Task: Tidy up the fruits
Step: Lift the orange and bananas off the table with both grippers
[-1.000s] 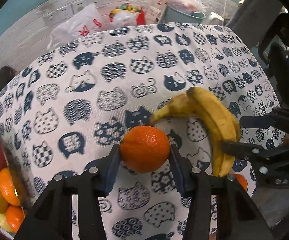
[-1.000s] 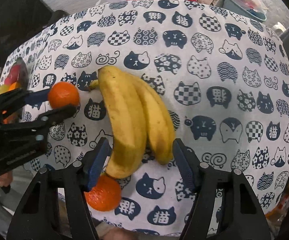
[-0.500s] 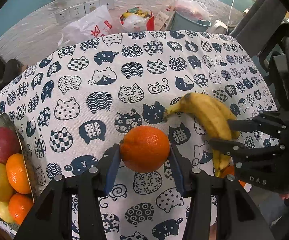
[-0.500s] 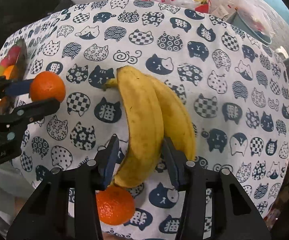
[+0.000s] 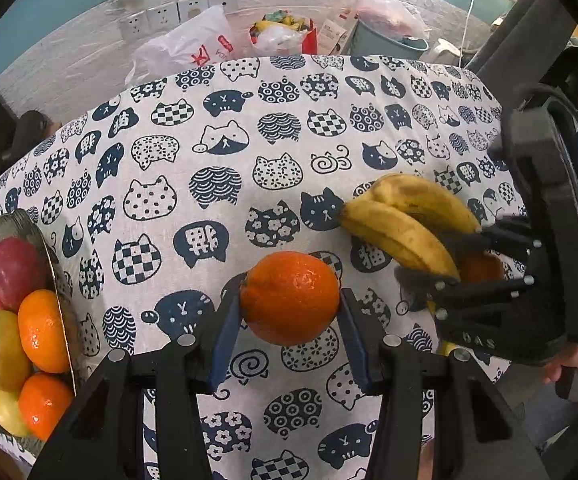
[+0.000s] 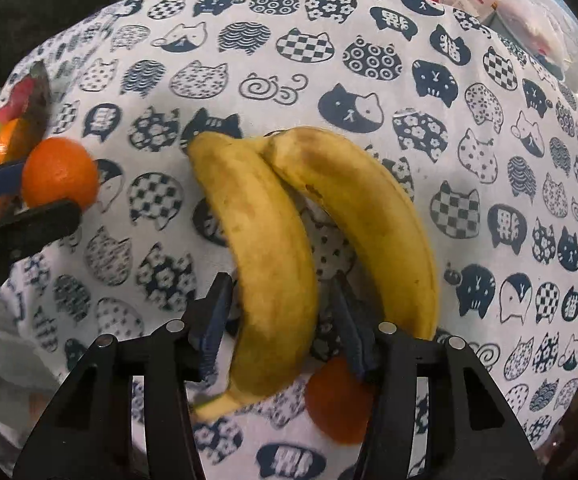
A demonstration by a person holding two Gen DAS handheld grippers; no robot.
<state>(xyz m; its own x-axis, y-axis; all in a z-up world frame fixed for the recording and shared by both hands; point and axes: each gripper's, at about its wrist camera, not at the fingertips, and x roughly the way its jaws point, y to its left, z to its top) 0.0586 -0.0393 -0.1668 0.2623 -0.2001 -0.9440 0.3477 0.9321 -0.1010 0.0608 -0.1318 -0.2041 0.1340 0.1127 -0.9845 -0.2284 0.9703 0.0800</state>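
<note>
While the left tool (image 5: 291,312) holds an orange (image 5: 290,297) clamped between its blue pads, clear above the cat-print cloth (image 5: 217,152) on the surface, the right tool (image 6: 277,322) points down over a pair of bananas (image 6: 313,216). The bananas are yellow with brown freckles, joined at the stem and lying curved on the cloth. The right tool's jaws straddle the left banana; they have just been opening a little, and the right pad stands in the gap between the two fruits, with no firm grip visible. A second orange (image 6: 339,404) lies on the cloth just beneath that tool. At the cloth's left edge a bowl (image 5: 21,222) holds red apples, oranges and green fruit.
</note>
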